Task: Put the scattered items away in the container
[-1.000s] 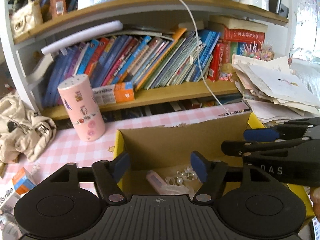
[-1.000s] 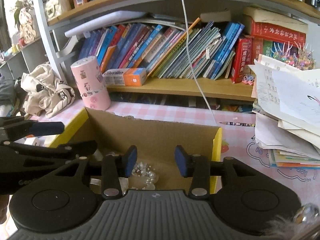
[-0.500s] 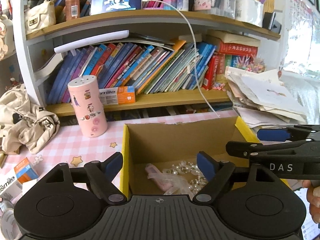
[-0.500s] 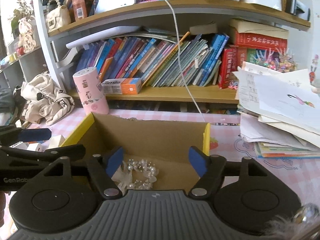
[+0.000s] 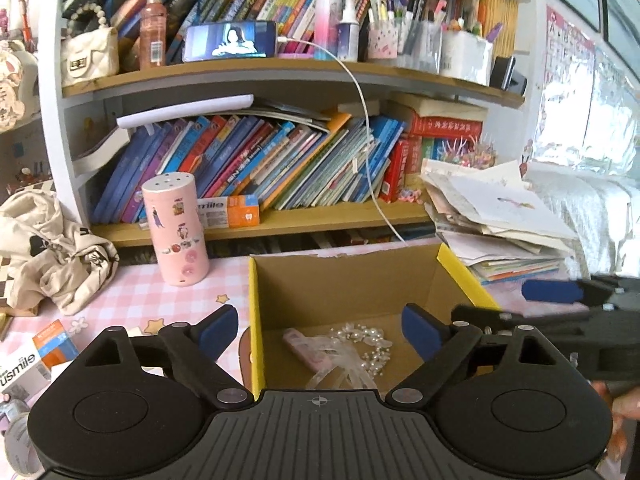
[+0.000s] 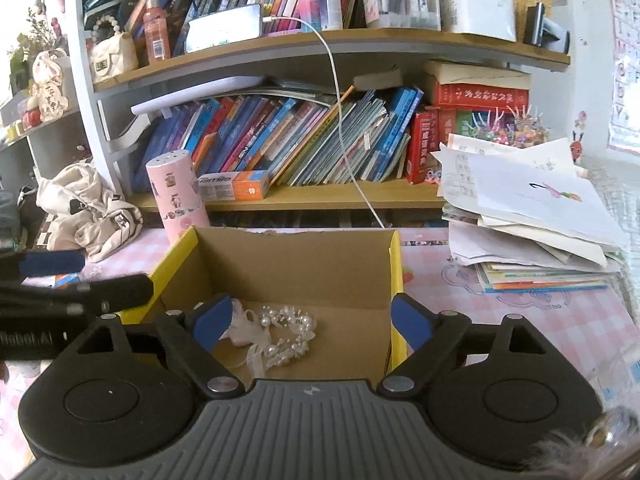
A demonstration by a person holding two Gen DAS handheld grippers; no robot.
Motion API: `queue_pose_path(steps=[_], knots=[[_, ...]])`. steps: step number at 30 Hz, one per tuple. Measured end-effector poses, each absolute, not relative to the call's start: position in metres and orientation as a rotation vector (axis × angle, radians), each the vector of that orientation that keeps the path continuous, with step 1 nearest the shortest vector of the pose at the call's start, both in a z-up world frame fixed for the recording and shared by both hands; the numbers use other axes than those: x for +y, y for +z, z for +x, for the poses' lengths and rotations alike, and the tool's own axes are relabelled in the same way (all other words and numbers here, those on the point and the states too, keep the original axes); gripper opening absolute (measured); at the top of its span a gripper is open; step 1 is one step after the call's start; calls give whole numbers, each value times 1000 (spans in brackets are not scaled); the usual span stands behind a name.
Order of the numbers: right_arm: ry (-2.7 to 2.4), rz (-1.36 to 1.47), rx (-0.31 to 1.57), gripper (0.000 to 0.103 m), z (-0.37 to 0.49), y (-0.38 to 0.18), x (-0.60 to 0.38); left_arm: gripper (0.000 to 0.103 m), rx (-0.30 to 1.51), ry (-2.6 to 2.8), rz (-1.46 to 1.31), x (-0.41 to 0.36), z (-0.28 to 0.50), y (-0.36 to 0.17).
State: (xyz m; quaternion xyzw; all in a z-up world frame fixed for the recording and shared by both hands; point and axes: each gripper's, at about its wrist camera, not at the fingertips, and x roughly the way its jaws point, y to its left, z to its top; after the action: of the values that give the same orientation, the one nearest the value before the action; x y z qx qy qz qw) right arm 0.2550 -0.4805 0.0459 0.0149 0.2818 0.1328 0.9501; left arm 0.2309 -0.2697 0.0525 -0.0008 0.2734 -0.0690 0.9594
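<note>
My left gripper (image 5: 318, 330) is spread wide with nothing between its blue pads, and it hangs above the near left wall of the cardboard box (image 5: 344, 280). My right gripper (image 6: 310, 322) is also wide apart and empty, above the near part of the same box. Inside the box, on its floor, lie a white pearl hair ornament with ribbon (image 6: 280, 332) and, just left of it, a small pink item (image 5: 304, 350); I cannot tell what this item is. The box stands on a table with a pink checked cloth (image 5: 132, 300). On the table to the left of the box, near the edge of the left view, lies an orange and white usmile carton (image 5: 40, 354). A pink cylinder with stickers (image 5: 176, 228) stands upright farther left, in front of the bookshelf (image 6: 320, 196). A pile of papers (image 6: 528, 216) is on the right.
</note>
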Motion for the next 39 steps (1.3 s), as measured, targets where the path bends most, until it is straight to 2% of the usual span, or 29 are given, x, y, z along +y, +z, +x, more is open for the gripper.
queue_pose_path(steps=[22, 39], knots=[[89, -13, 480, 96, 166, 40, -434, 91, 510, -174, 25, -213, 156, 58], [102, -50, 512, 97, 78, 36, -358, 92, 571, -176, -16, -145, 69, 39]])
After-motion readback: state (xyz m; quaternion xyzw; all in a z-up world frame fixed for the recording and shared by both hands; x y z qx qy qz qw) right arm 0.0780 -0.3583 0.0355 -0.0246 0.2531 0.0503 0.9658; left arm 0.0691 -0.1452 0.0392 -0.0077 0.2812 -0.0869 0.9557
